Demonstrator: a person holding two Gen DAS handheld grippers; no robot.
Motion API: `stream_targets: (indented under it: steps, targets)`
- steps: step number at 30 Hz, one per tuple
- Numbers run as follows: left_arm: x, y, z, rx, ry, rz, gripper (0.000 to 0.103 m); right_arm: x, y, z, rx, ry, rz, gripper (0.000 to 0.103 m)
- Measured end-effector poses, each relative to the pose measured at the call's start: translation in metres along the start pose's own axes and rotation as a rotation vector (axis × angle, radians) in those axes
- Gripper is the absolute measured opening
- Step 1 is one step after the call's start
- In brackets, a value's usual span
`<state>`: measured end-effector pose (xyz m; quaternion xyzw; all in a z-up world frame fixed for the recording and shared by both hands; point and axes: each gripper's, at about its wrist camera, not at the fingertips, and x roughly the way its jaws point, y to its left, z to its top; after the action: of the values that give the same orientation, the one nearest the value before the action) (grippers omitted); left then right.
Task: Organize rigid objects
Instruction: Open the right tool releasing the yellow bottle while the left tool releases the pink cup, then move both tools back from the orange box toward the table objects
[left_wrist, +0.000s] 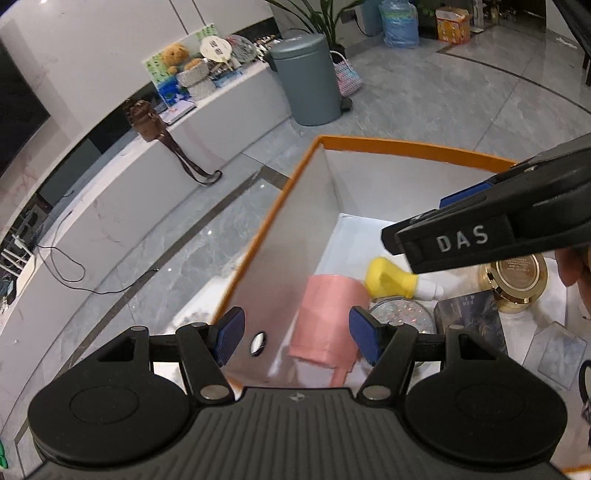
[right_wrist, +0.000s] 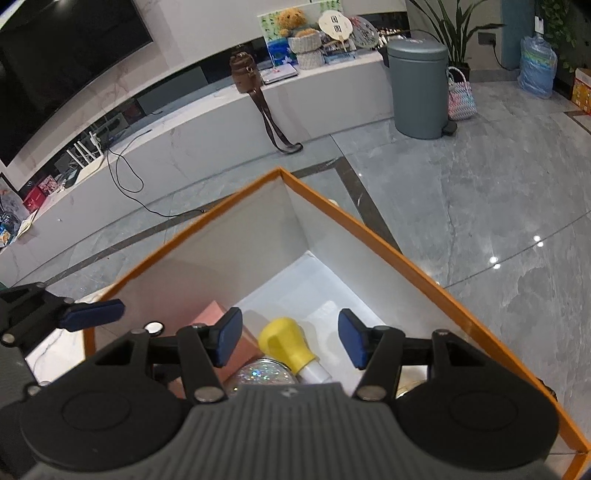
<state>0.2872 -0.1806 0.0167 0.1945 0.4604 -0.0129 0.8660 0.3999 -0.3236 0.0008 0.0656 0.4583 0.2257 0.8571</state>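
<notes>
This looks like a home living room. A large dark television (right_wrist: 62, 62) hangs on a marble-look wall above a long low white ledge (right_wrist: 207, 122) holding a teddy bear (right_wrist: 291, 22), a brown bag (right_wrist: 243, 72) and paper fans. Polished grey floor tiles (right_wrist: 480, 192), a pedal bin (right_wrist: 419, 88) and a potted plant (right_wrist: 454, 33) complete it.

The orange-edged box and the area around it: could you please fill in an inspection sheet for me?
Surface: grey marble floor, glossy.
Job's things: orange-edged box holds pink box, yellow bulb-shaped bottle, glitter disc, gold compact, dark box.
Clutter: nothing seen in the box.
Grippers: left gripper and right gripper open, empty, above the box.
Cables: black cable on floor.
Surroundings: grey bin, brown bag, plant.
</notes>
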Motion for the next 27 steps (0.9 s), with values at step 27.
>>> stream_targets:
  steps: [27]
  targets:
    - [-0.047, 0.105, -0.105, -0.231, 0.031, 0.098, 0.076, -0.043, 0.092, -0.032, -0.259, -0.086, 0.015, 0.059]
